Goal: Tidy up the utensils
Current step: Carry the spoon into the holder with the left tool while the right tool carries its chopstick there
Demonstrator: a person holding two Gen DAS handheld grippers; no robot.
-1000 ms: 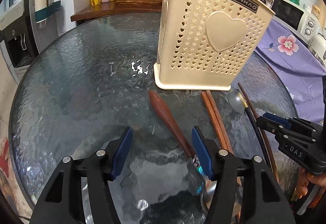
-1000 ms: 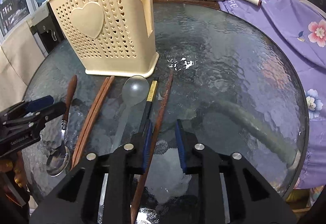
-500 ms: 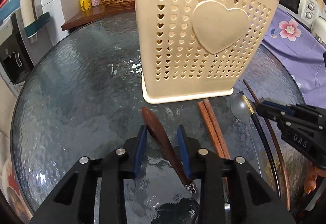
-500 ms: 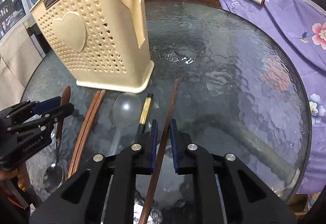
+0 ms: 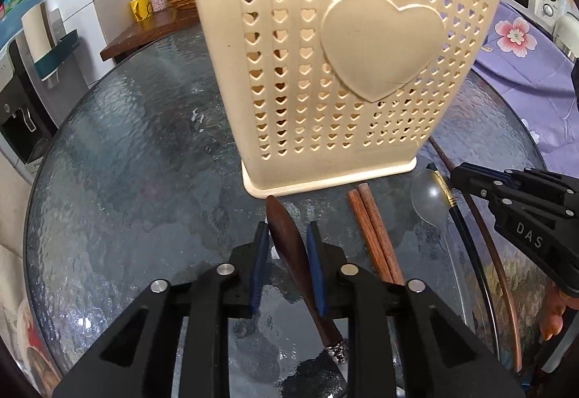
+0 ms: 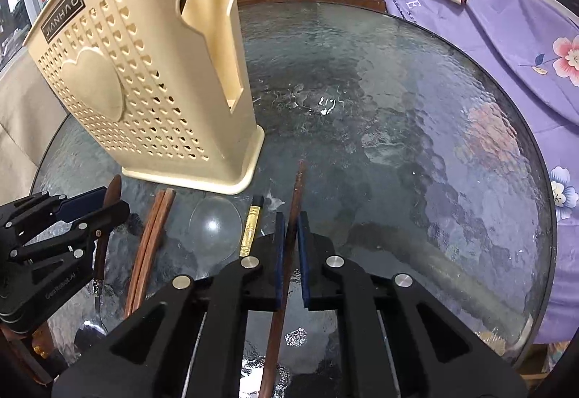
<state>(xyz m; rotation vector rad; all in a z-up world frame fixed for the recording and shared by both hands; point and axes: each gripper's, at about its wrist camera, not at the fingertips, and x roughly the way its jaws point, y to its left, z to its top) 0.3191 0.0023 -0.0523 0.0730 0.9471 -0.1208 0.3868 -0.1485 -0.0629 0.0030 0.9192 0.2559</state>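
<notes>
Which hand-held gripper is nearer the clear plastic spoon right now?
Right. The right hand-held gripper grips a single chopstick just beside the clear spoon; the left hand-held gripper sits farther, beyond the paired chopsticks.

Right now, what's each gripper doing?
Left gripper: jaws just closing on the wooden spoon handle.
Right gripper: shut on the single dark chopstick.
</notes>
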